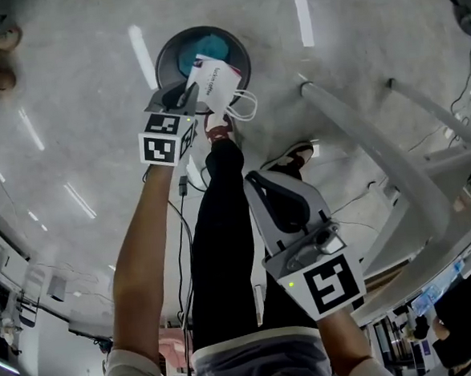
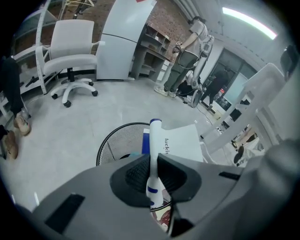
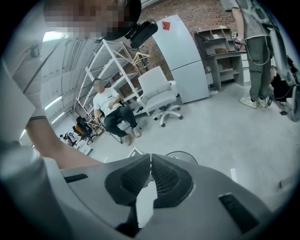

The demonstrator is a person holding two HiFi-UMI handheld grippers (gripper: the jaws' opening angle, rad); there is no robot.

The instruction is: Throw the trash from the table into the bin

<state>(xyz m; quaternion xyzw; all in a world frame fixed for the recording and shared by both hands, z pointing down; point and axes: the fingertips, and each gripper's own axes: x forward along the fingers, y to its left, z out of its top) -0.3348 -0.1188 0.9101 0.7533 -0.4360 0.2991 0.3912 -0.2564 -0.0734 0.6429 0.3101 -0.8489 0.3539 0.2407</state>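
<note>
Two grippers show: the left gripper [image 1: 183, 98] pinches the edge of a white paper bag [image 1: 214, 80], held over the 4 o'clock rim of the wire bin [image 1: 164, 58], with something blue [image 1: 200, 47] lying inside. The right gripper [image 1: 261, 183], at 5 o'clock from the bin, has its jaws pressed together on nothing. The person's shoe [image 1: 218, 128] stands just at the bin's 6 o'clock side; a white table leg [image 1: 378, 153] slants at 3 o'clock.

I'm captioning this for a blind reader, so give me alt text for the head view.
The left gripper holds a white paper bag over a round bin on the grey floor, with something blue inside. The right gripper hangs shut and empty nearer the camera, beside the person's black-trousered leg.
</note>
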